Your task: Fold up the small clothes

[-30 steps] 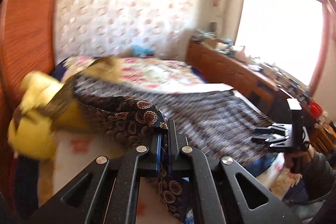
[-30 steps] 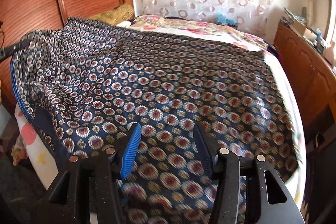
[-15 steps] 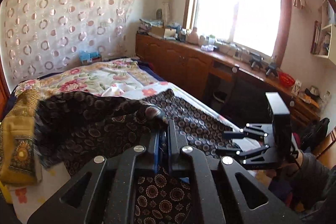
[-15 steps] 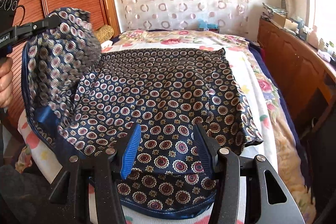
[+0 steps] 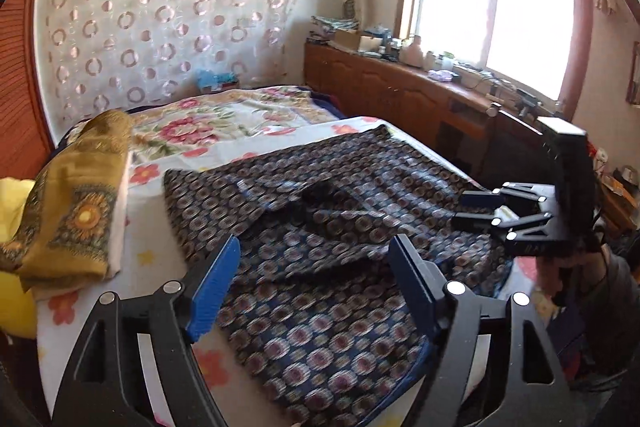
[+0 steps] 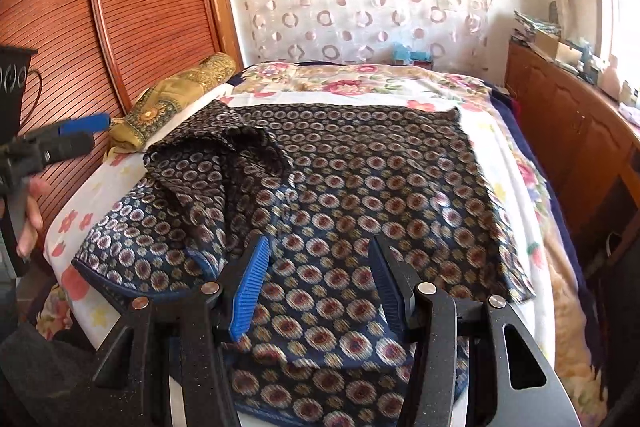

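A dark navy garment with a medallion print (image 5: 332,227) lies spread on the bed, its left part folded over in a rumpled heap (image 6: 224,155). My left gripper (image 5: 316,279) is open and empty above the garment's near left part; it also shows at the left edge of the right wrist view (image 6: 76,133). My right gripper (image 6: 318,279) is open and empty over the garment's near edge; it also shows at the right of the left wrist view (image 5: 476,211).
The bed has a floral sheet (image 6: 360,83). A folded mustard-gold cloth (image 5: 76,195) lies at the bed's left side by the wooden wardrobe (image 6: 120,7). A wooden cabinet (image 5: 400,95) with clutter runs under the window on the right.
My left gripper held a fold of the garment, carried it over to the right, then opened and let it drop onto the garment. The right gripper stayed open over the near edge.
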